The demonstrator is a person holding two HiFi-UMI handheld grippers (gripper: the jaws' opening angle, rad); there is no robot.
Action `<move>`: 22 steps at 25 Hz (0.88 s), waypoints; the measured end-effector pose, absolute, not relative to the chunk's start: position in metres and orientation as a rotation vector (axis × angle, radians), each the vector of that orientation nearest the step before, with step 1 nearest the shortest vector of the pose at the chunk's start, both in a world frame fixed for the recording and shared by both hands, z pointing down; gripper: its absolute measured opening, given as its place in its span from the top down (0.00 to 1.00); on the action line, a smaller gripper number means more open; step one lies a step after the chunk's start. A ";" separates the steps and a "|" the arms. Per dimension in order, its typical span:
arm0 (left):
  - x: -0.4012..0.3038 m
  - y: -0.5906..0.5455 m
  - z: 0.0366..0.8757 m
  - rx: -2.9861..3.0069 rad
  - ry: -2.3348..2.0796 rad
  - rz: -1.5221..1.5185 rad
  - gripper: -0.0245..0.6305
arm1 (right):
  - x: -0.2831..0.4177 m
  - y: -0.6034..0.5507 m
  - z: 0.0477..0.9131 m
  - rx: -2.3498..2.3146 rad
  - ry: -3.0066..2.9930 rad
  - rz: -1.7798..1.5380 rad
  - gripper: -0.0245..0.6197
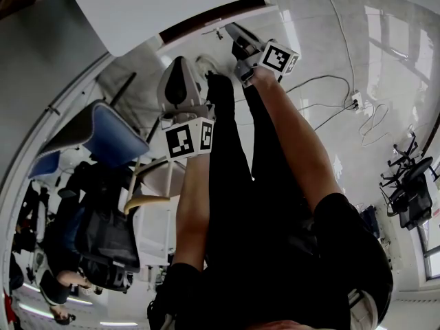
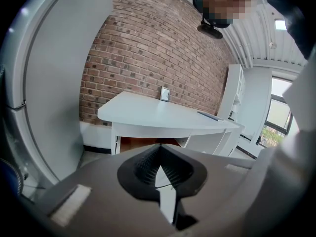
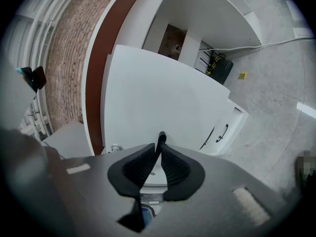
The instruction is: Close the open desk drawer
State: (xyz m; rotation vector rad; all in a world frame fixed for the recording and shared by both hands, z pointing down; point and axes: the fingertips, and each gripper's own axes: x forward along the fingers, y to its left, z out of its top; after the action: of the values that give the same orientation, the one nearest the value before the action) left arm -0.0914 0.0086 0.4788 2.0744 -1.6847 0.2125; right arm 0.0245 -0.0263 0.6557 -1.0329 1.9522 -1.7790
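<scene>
Pinching a thin black handle (image 3: 160,140), the right gripper (image 3: 159,150) has hold of the drawer (image 3: 150,180) beneath the white desk (image 3: 148,98). The left gripper (image 2: 159,154) is clenched on nothing. The grasp looks made, and pushing the drawer shut apparently remains.

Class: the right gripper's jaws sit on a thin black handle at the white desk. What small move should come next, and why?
Probably push the right gripper straight toward the white desk: its jaws pinch the thin black drawer handle, so the grip looks set.
</scene>
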 end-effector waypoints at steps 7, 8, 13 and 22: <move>-0.098 0.007 0.476 2.066 -1.695 0.204 0.94 | 0.019 -0.053 0.649 -0.999 1.979 -1.754 0.89; -0.098 0.007 0.475 2.067 -1.695 0.204 0.94 | 0.019 -0.056 0.649 -1.001 1.977 -1.753 0.89; -0.101 0.005 0.473 2.066 -1.701 0.200 0.94 | 0.016 -0.074 0.644 -0.996 1.974 -1.721 0.89; -0.109 0.002 0.474 2.056 -1.713 0.197 0.94 | 0.006 -0.106 0.635 -0.962 2.005 -1.674 0.89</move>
State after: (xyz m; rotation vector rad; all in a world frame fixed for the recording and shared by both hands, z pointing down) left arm -0.1088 0.0020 0.4743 2.0560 -1.7127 0.1974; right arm 0.0065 -0.1055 0.6350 -0.9619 2.0047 -1.6735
